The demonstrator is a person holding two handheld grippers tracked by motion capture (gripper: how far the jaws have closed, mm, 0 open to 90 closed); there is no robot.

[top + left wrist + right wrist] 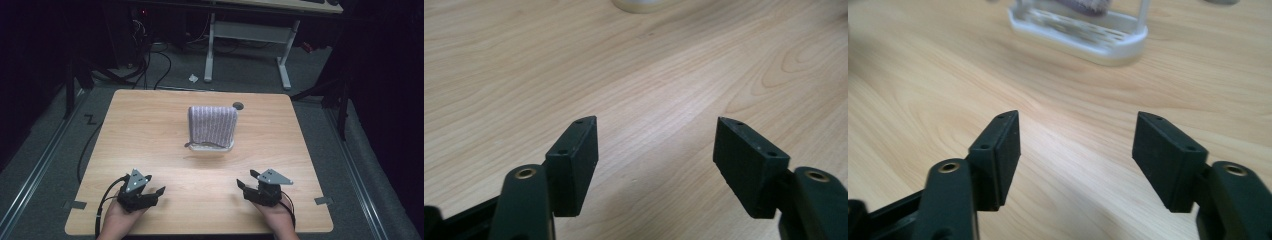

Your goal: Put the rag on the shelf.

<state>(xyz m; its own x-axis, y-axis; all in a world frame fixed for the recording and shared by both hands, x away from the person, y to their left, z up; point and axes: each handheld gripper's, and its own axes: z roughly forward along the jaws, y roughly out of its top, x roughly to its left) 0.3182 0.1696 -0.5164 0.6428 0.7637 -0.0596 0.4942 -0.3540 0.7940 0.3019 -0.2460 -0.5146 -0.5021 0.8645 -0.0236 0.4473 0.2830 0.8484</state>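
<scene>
Sitting mid-bench, a bit toward the far edge: a lilac knitted cloth (212, 123), ribbed and soft, draped in an arch over a white plastic rack (1083, 35) with a slotted oval base. Something dark and thin lies at the cloth's lower hem; can't tell what. A small dark round grommet (238, 105) sits just behind the cloth, near the far edge.

Left hand-held gripper (159, 191) at the near-left corner and right hand-held gripper (240, 183) at the near-right corner are both matte black with blocky, wedge-cut pads. Jaws on both are spread wide, nothing between them. Each is well apart from the rack, with bare wood between.

Bench (150, 130) is light wood-grain laminate with rounded corners. Around it: grey floor, black cables, a white-legged desk (250, 35) beyond the far edge, and a dark room.
</scene>
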